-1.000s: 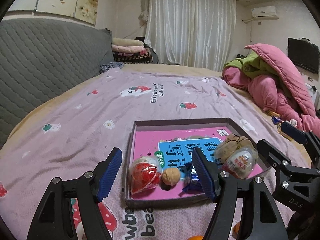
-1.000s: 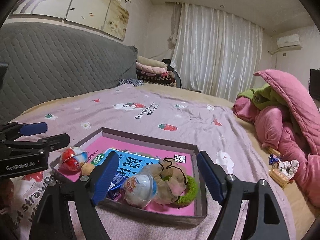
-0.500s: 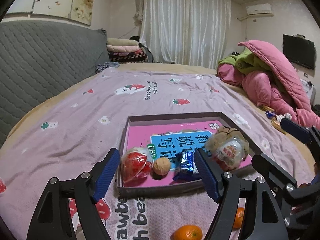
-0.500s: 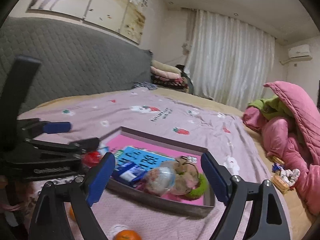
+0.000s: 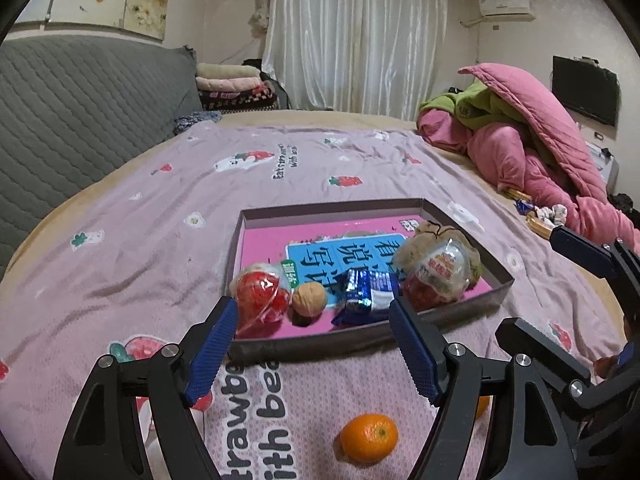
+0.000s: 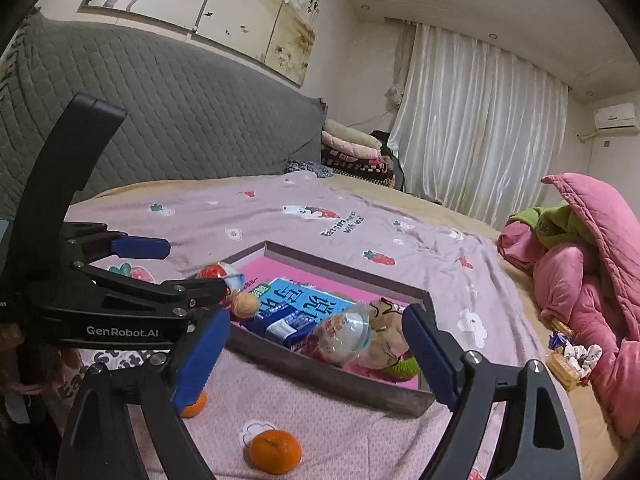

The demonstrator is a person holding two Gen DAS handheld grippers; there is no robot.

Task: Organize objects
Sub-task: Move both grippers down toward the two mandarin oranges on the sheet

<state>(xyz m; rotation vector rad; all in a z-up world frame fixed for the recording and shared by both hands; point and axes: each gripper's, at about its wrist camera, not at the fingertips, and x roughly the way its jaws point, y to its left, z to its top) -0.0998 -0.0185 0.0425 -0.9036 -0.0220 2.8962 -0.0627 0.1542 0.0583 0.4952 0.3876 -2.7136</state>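
Shallow grey tray (image 5: pixel 464 312) sits on the pink strawberry-print bedspread (image 5: pixel 132 248); everything below placed relative to it.

Inside the tray: a pink-and-blue book (image 5: pixel 340 252) flat on the bottom. Along the near wall, from the left corner: red-and-white wrapped toy egg (image 5: pixel 260 296), walnut (image 5: pixel 308 298) just beside it, blue snack packet (image 5: pixel 366 290), then a second toy egg in clear wrap (image 5: pixel 438 272) near the right wall. A beige cloth pouch (image 5: pixel 430 236) lies behind and against that second egg. In the right wrist view a green knitted item (image 6: pixel 402 366) shows under the pouch; what it is, unclear.

Outside the tray, on the bedspread in front of the near wall: one tangerine (image 5: pixel 368 436) in full view, a second tangerine (image 6: pixel 194 404) partly hidden behind a blue finger pad (image 6: pixel 200 356).

Left gripper (image 5: pixel 312 350): jaws wide apart, have just been opening, nothing between the pads, hovering in front of the tray's near wall.

Right gripper (image 6: pixel 316 358): jaws wide apart, have just been opening, holding nothing, hovering off the tray's near right corner.

Pink and green quilt pile (image 5: pixel 532 148) well to the right of the tray. Grey quilted headboard (image 5: pixel 80 112) to its left, white curtains (image 5: pixel 356 36) far behind.
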